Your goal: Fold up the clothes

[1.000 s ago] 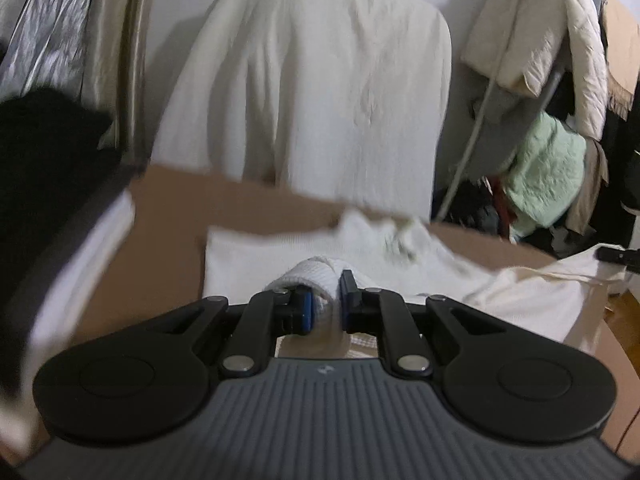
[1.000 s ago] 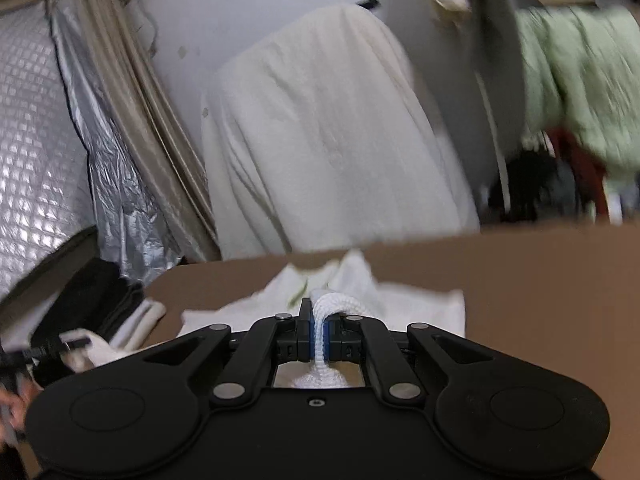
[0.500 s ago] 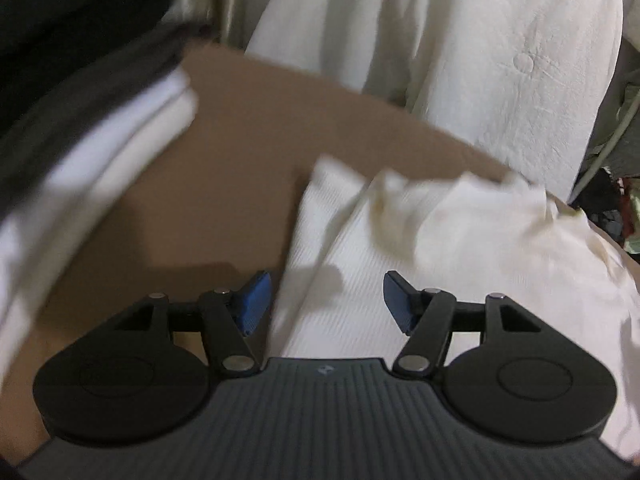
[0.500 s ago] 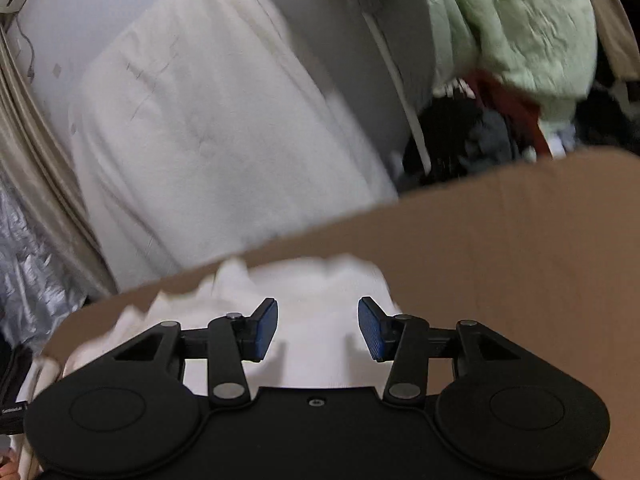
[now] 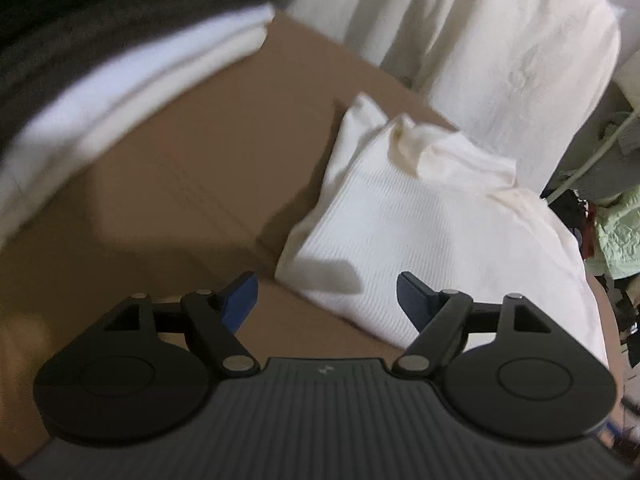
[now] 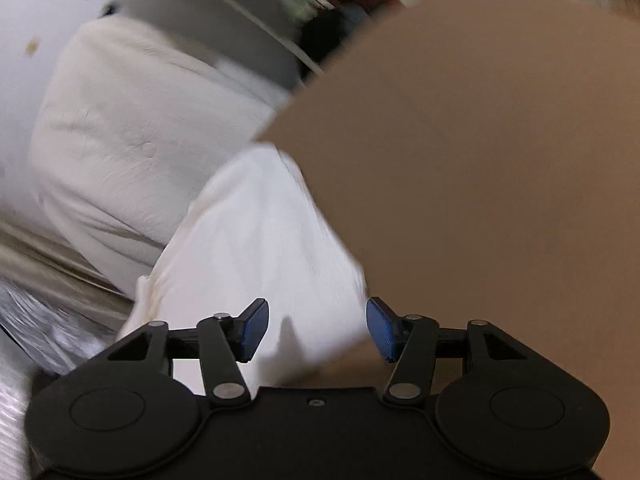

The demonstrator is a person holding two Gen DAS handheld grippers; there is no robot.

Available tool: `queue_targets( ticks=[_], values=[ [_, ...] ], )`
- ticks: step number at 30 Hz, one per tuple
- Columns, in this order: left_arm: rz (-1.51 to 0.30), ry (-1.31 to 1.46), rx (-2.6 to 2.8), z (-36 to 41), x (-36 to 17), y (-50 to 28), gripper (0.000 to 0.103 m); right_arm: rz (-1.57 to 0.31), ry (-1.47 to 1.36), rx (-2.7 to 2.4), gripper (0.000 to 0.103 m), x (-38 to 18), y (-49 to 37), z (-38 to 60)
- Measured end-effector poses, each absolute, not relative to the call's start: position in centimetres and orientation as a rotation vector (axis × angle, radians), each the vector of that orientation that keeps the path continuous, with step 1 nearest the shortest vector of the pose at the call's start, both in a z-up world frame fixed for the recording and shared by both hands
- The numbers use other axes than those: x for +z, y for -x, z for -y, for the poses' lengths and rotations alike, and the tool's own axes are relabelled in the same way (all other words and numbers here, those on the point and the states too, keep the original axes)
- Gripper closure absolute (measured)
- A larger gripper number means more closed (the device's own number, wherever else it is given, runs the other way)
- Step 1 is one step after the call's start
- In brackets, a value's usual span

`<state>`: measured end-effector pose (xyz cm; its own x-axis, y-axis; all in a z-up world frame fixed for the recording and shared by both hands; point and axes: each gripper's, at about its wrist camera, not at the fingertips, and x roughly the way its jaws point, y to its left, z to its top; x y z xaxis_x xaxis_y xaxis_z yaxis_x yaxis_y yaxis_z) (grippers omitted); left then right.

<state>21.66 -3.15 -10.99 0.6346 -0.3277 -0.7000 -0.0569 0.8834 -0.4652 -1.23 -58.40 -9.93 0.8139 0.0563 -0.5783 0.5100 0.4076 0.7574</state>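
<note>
a: on the far left of the brown tabletop [image 5: 168, 184], a stack of folded clothes [image 5: 132, 80] is sitting, white layers under dark ones, blurred but looking finished to me.

b: and to the right of it?

a: the white ribbed garment [image 5: 420, 220] is lying on the tabletop folded over on itself, with a rumpled bit at its far edge. the left gripper [image 5: 327, 295] is hanging just over its near corner, its jaws opening wide, nothing pinched between them.

b: the other side?

a: from the right wrist view, the same white ribbed garment [image 6: 256, 248] is lying below the right gripper [image 6: 316, 328], whose jaws are opening too and pressing on nothing. cloth is showing between the pads but they are not touching it.

b: so where is the job standing?

a: i am judging one fold as laid down and let go. the rumpled far edge is looking like it wants smoothing, perhaps another fold, then a move to the stack.

b: any writing?

a: none readable; only a small pale mark on the left gripper's grey body, too small to tell.
</note>
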Motion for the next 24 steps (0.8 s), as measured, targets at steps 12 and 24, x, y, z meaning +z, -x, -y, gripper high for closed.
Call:
queue_targets(
  ticks=[12, 24],
  values=[
    [-0.9, 0.33, -0.088, 4.5, -10.3, -21.8, 0.028, -0.515, -1.183, -0.276, 0.032, -13.5, -2.4, 57.7],
    [-0.882, 0.573, -0.299, 3.6, -13.6, -25.2, 0.041, -0.462, -1.499, -0.17, 0.033, -16.5, -0.5, 57.7]
  ],
)
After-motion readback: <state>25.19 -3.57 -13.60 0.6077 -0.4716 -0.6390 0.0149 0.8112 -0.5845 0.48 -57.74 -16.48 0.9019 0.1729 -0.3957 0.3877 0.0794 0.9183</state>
